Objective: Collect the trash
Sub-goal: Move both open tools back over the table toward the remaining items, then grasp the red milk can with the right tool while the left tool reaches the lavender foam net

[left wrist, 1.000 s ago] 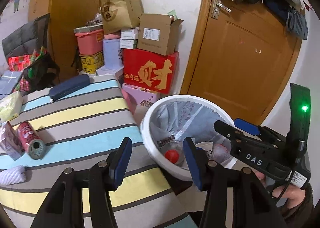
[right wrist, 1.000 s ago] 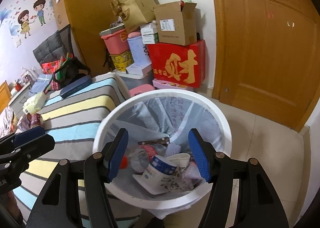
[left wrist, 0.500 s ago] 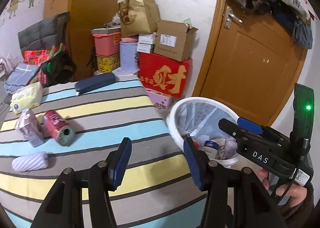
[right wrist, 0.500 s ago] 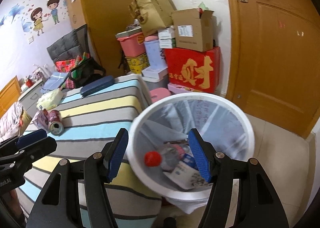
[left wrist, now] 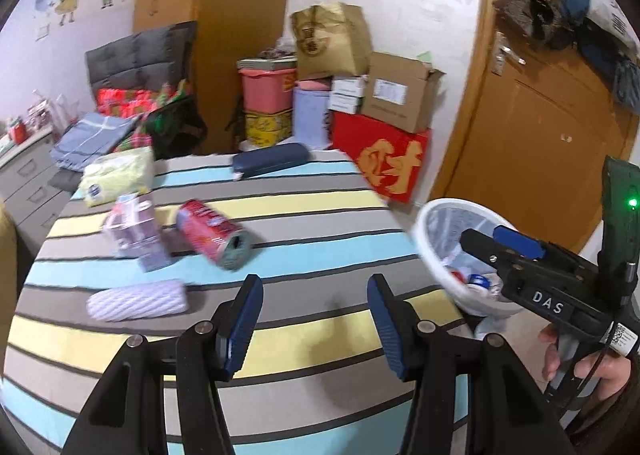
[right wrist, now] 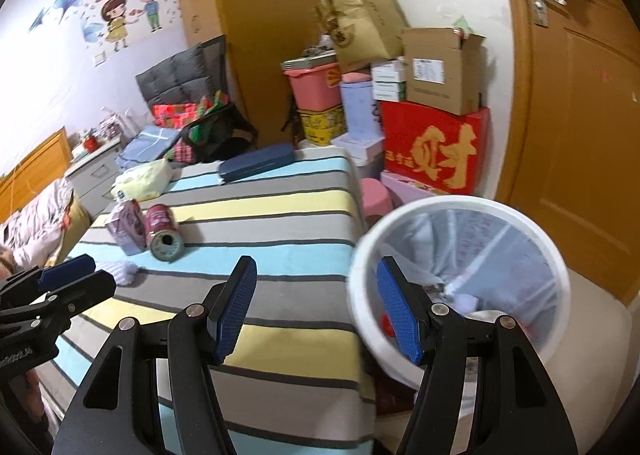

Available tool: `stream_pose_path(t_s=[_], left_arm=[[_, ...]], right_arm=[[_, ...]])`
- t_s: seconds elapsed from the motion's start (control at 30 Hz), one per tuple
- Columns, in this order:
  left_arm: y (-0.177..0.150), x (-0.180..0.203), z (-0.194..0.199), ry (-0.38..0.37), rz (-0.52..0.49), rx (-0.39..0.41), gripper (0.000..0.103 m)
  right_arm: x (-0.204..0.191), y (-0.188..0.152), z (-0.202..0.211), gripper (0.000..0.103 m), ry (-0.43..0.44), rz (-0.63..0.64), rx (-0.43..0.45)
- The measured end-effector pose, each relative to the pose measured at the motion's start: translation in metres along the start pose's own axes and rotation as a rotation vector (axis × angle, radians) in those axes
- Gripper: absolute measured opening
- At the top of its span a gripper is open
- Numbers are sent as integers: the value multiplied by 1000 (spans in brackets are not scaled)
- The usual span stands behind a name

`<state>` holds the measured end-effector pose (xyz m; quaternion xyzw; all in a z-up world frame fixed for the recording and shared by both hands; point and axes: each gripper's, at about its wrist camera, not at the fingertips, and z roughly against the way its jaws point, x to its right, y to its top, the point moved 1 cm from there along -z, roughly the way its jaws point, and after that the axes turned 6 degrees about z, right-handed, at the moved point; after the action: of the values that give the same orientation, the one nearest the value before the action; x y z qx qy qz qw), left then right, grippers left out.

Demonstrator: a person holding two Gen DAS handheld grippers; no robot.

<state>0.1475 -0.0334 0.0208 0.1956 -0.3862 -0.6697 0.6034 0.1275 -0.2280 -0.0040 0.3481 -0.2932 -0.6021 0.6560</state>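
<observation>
A red can (left wrist: 214,233) lies on its side on the striped table (left wrist: 304,339), beside a purple carton (left wrist: 136,233) and a white ribbed wrapper (left wrist: 138,300). The white bin (right wrist: 460,279) with a liner stands off the table's right edge and holds trash. My left gripper (left wrist: 316,319) is open and empty over the table, short of the can. My right gripper (right wrist: 318,305) is open and empty above the table's edge by the bin rim. The can (right wrist: 164,231) and the carton (right wrist: 126,225) also show in the right wrist view.
A yellow tissue pack (left wrist: 120,175) and a dark blue case (left wrist: 272,164) lie at the table's far side. Stacked boxes, a red box (right wrist: 434,147) and pink tubs stand against the wall. A wooden door (right wrist: 580,127) is on the right.
Both grippers swung left, away from the bin and toward the table. The can, carton and wrapper now sit nearer the centre of the left wrist view. Both jaws stayed open.
</observation>
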Motion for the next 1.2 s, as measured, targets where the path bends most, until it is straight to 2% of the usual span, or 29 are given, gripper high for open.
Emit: stream_pose_path(t_s=[0.23,0.33,0.53,0.7,0.87,0.93,1.0,1.2], left_arm=[[-1,-48,9,55,49,2,55],[-1,-71,10,90,74,-1,61],[-4,-113,11,137,103,-14,62],[-3,-145,7,117,125,-39,65],[-2,-163,-4,123,101,-63,65],[-1,-167,-11,131,84,-81,66],[2,-171,-18,126,68,-96,66],[6,-171,-41,110,-49,-140,66]], right_arm=[[-35,5,-14,64,49,64,-16],[-49,8,-22,64,69,99,-28],[-77,13,-38,64,118,160,-54],[-102,19,-54,64,144,223,-73],[-121,24,-69,64,153,266,-88],[-126,26,-73,64,149,279,-69],[-132,28,-82,64,172,288,-95],[-146,33,-97,64,197,340,-104]])
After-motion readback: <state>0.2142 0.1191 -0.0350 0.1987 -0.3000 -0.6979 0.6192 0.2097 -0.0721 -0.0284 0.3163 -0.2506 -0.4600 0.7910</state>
